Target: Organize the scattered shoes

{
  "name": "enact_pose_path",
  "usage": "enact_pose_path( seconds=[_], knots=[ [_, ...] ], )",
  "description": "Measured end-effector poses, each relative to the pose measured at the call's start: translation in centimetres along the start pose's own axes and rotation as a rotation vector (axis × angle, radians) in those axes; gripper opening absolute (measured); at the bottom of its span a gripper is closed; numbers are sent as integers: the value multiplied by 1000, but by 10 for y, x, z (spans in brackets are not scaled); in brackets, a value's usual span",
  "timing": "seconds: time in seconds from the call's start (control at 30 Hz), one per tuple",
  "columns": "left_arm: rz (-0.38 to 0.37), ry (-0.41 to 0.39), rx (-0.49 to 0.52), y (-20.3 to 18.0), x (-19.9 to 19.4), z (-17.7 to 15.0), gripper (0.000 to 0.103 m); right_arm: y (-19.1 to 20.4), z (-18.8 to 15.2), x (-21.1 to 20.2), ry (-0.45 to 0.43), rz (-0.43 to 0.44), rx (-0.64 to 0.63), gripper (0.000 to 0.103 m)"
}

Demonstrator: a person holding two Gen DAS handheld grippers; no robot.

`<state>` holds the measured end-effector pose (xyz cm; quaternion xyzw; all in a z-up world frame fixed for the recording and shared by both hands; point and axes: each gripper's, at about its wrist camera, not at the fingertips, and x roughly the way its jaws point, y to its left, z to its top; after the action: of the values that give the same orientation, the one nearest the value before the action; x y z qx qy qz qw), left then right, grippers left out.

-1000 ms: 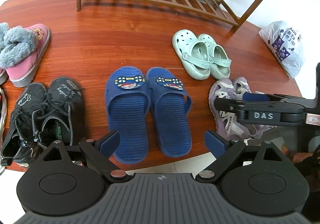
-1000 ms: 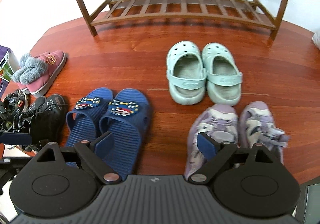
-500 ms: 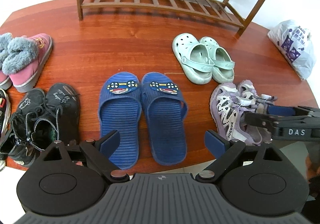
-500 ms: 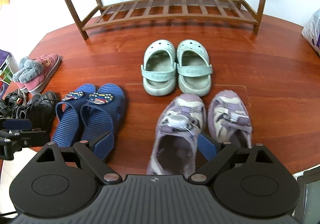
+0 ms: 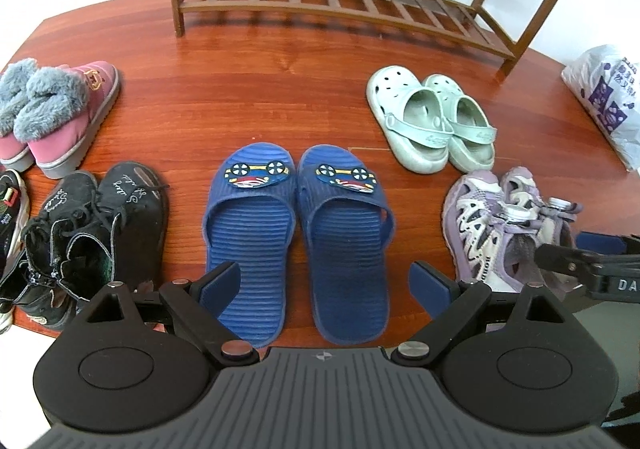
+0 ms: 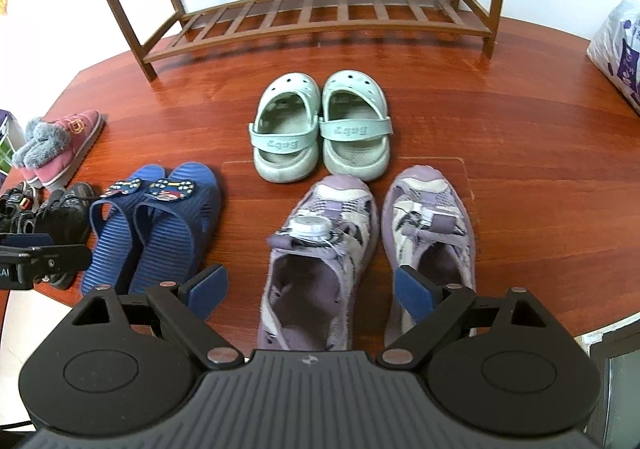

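Observation:
Several pairs of shoes lie on a red-brown wooden floor in front of a wooden shoe rack (image 5: 360,5). My left gripper (image 5: 325,283) is open and empty above the heels of the blue slippers (image 5: 296,233). My right gripper (image 6: 310,291) is open and empty, its jaws astride the left purple sneaker (image 6: 320,249), with the right purple sneaker (image 6: 430,225) beside it. Mint-green clogs (image 6: 322,127) sit just beyond. Black lace-up shoes (image 5: 96,233) and pink fur-lined boots (image 5: 60,113) lie to the left.
The rack (image 6: 320,9) stands against a white wall, its slatted shelves bare. A white and purple plastic bag (image 5: 608,97) lies at the far right. Another dark shoe (image 5: 10,209) shows at the left edge. The floor's near edge runs under both grippers.
Both grippers have pulled back and risen, so more of the rack shows. The right gripper has shifted right, now centred on the purple sneakers. Jaws stay open.

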<state>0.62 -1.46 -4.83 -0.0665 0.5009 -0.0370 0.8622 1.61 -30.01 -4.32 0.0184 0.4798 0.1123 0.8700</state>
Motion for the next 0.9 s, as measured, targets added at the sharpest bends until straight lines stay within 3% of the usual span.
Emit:
enact_pose_path(
  seconds=[0.2,0.37,0.8,0.83,0.9],
  knots=[
    [10,15,6,-3,7,0,92,-14,-7,10,-5,-30,0,93],
    [21,30,11,-4,10,0,92,-23,-11,27,16,-28,0,83],
    [58,54,-1,4,9,-9,92,-32,-8,79,-18,-91,-65,80],
    [61,50,1,4,8,-9,92,-31,-7,81,-39,-90,-72,78],
    [64,46,3,5,8,-8,92,-29,-8,82,-56,-90,-86,64]
  ],
)
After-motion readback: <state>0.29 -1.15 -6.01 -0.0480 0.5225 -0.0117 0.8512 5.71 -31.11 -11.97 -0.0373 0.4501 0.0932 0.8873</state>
